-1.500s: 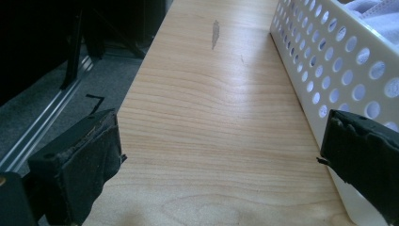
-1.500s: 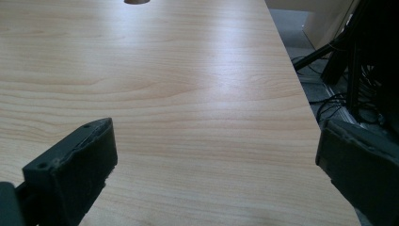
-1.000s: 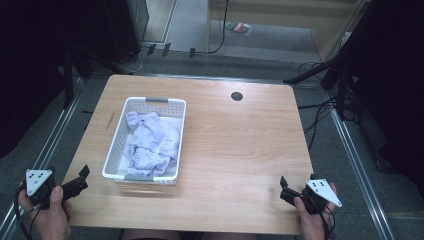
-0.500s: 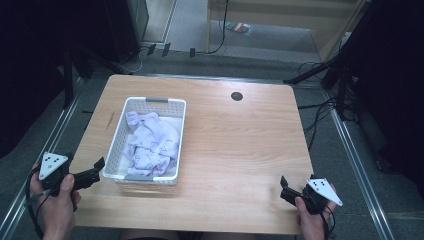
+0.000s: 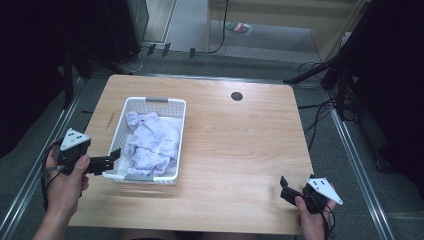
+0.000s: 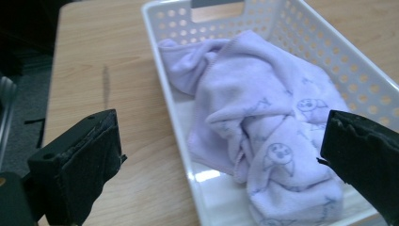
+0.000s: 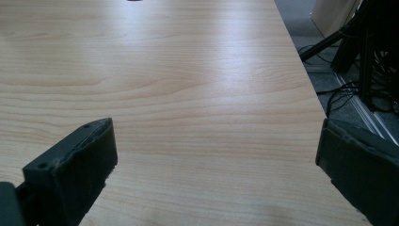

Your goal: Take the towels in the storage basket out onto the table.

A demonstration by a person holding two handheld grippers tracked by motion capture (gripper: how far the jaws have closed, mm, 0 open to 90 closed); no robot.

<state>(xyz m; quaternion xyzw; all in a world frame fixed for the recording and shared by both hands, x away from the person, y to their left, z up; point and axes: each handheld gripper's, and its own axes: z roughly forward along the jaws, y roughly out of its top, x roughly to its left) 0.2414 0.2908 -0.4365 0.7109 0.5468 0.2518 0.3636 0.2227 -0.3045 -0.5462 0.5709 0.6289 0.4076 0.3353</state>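
High view first: a crumpled lilac cloth (image 5: 152, 142) lay inside a white perforated basket (image 5: 118, 131), which stood on the left half of a wooden table (image 5: 240, 145). The cloth (printed with small faces, as the left gripper view showed) (image 6: 263, 127) filled most of the basket's floor and was heaped toward its near end.

The left gripper (image 5: 111, 159) hung at the basket's near left corner, its tips just beside the rim. From its own camera its jaws stood wide apart, nothing between them: one over the bare tabletop (image 6: 117, 94) outside the basket wall (image 6: 174, 117), the other over the cloth inside, so that the near left wall and the cloth's near folds lay between them. Whether either jaw touched the cloth or the rim I could not tell.

The right gripper (image 5: 286, 186) sat at the table's near right edge, well apart from basket and cloth. Its jaws were likewise spread wide over bare wood (image 7: 188, 94), grasping nothing.

A small dark round hole (image 5: 236, 96) marked the far side of the table.
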